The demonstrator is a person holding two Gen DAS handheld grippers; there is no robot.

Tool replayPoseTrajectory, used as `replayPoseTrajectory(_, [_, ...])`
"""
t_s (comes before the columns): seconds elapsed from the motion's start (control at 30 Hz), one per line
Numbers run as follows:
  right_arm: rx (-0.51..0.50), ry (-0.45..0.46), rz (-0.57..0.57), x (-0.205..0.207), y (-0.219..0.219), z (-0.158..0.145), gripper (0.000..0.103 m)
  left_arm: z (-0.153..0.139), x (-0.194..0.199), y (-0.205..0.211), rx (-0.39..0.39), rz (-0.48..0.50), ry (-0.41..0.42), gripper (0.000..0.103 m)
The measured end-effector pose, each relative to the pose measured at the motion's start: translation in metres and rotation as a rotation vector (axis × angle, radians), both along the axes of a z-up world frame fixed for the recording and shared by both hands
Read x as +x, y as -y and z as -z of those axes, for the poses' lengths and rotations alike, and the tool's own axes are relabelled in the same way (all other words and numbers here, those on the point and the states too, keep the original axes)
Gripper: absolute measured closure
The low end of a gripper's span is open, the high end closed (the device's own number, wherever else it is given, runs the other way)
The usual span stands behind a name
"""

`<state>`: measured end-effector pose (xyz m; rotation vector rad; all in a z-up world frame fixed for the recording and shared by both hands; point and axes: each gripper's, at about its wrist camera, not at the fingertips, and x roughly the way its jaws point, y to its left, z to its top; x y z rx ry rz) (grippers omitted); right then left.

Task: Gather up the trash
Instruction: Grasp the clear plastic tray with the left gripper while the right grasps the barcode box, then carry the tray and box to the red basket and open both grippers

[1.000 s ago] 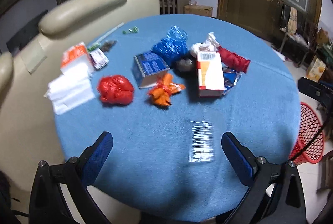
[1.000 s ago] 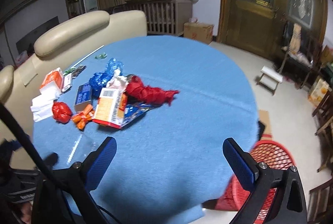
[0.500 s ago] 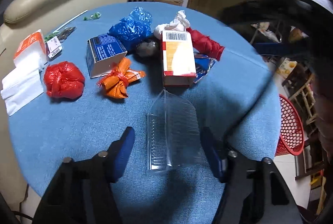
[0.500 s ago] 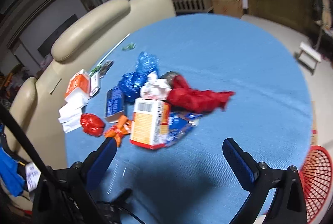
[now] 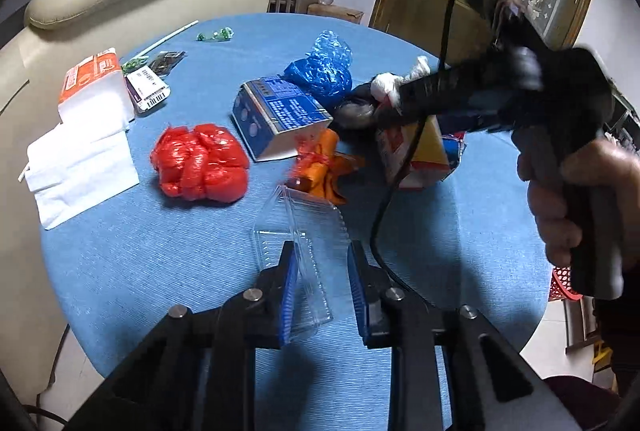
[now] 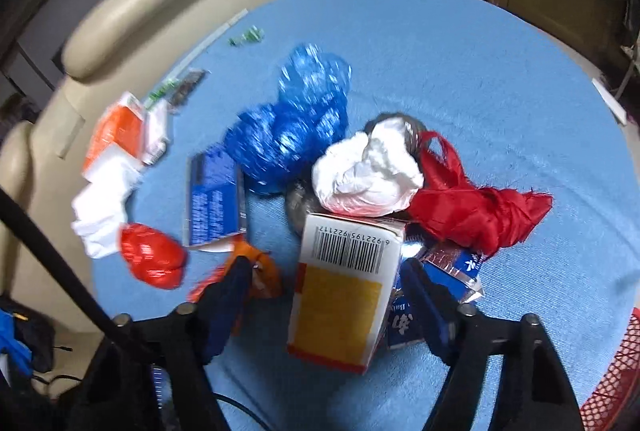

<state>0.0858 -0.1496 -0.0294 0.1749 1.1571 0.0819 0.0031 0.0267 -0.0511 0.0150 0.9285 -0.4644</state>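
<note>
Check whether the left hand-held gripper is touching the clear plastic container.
Touching. In the left wrist view, the left hand-held gripper has both blue pads pressed against the sides of the clear plastic container, which sits squeezed between them.

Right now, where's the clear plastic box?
In the left wrist view, the clear plastic box sits between the left gripper's fingers, on the blue table, just in front of the orange bag.

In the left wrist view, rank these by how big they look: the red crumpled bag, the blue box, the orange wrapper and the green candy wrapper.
1. Red crumpled bag and blue box: alike in apparent size, unranked.
2. Orange wrapper.
3. Green candy wrapper, though it lies farthest from the camera, which shrinks it.
</note>
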Motion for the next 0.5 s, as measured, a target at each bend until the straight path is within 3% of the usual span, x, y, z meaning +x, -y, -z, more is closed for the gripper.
replayPoseTrajectory(0.13, [0.04,0.006,0.046,-0.003,0.011,0.007,0.05,0.003,0.008,-0.004,-0.029,0.033,-0.014,0.075])
replayPoseTrajectory(0.23, [0.111,0.048,0.059,-0.021,0.028,0.0,0.051,0.007,0.017,-0.002,-0.057,0.065,-0.041,0.054])
replayPoseTrajectory(0.33, [0.139,0.069,0.093,-0.049,0.049,-0.011,0.051,0.009,0.024,0.005,-0.065,0.094,-0.056,0.051])
replayPoseTrajectory(0.37, [0.16,0.086,0.113,-0.062,0.06,-0.016,0.051,0.011,0.027,0.006,-0.063,0.099,-0.066,0.053])
replayPoseTrajectory(0.4, [0.173,0.098,0.129,-0.071,0.068,-0.019,0.051,0.014,0.029,0.008,-0.066,0.107,-0.076,0.066])
replayPoseTrajectory(0.5, [0.185,0.122,0.194,-0.101,0.089,-0.031,0.051,0.019,0.031,0.008,-0.061,0.112,-0.112,0.088])
